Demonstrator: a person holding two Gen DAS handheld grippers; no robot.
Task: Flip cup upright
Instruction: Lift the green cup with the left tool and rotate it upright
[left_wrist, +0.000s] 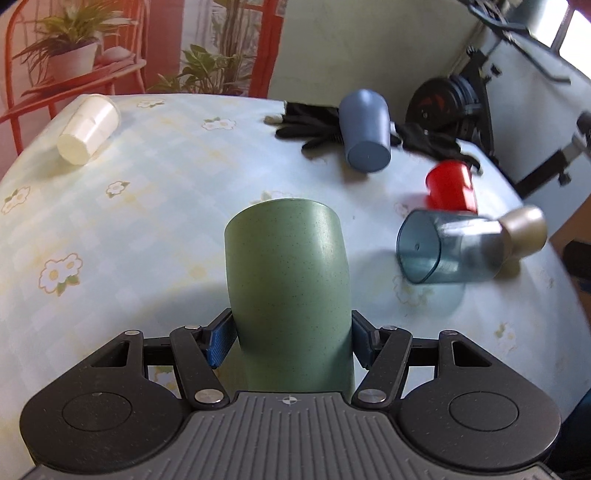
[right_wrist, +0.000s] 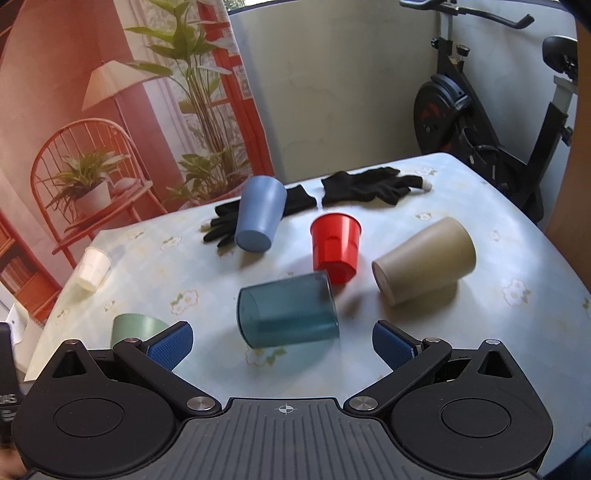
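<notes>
Both pads of the left gripper (left_wrist: 293, 338) are being pressed against the green cup (left_wrist: 288, 291), so it can be turned. The right gripper (right_wrist: 282, 341) is being held wide open and empty before the teal cup (right_wrist: 288, 314).

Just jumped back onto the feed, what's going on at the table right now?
The left gripper is shut on the green cup, with its closed base pointing away from the camera. The right gripper is open and holds nothing, facing the teal see-through cup lying on its side just ahead. The red cup stands upside down. The blue cup, beige cup and white cup lie tipped over on the floral tablecloth, with black gloves behind them.
</notes>
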